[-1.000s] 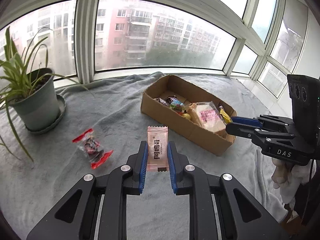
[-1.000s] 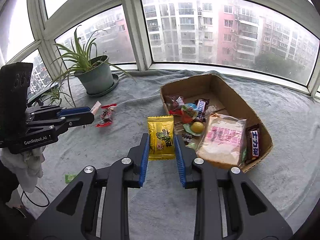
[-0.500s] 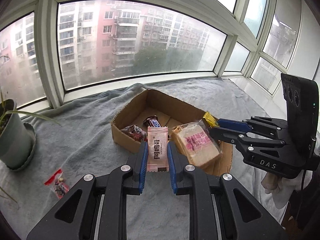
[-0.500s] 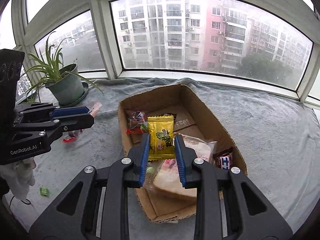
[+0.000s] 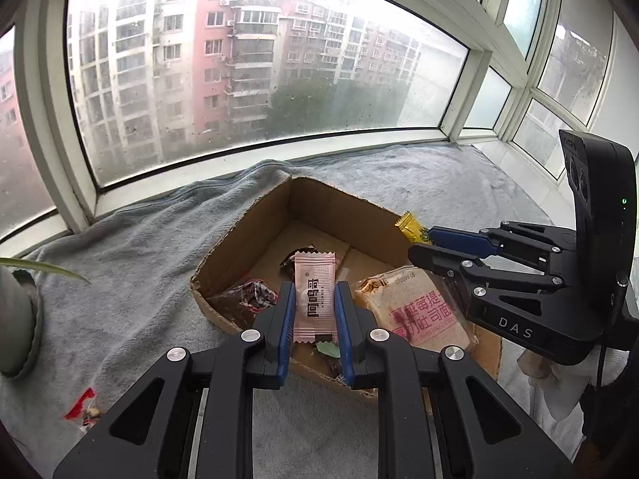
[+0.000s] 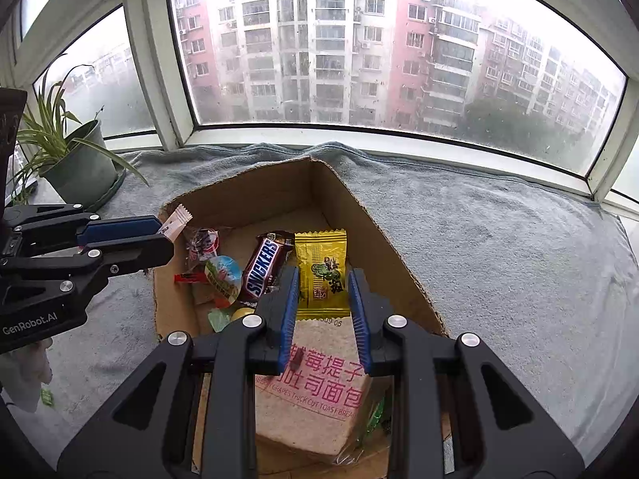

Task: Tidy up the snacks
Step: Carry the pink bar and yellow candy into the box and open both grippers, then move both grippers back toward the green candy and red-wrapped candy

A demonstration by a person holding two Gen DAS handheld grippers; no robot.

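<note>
Above cardboard box [image 5: 247, 239], both grippers loaded. Left gripper [image 5: 314, 307] clamped on pink snack packet [image 5: 314, 295], held upright over box's near corner. Right gripper [image 6: 323, 295] clamped on yellow snack packet [image 6: 322, 275] over box interior. Inside box: Snickers bar [image 6: 263, 267], toast bread bag [image 6: 319, 391], assorted candies. Grey blanket [image 6: 499, 247] beneath; potted plant [image 6: 76, 159] at windowsill.

A curved bay of white-framed windows [image 6: 383, 52] wraps the far side, the glass spotted with rain. Beyond it stand pink and grey apartment blocks [image 5: 223, 60] in flat, overcast daylight. A grey towel-like blanket [image 6: 499, 247] covers the bench below the sill. At far left sits a potted spider plant [image 6: 76, 159].
</note>
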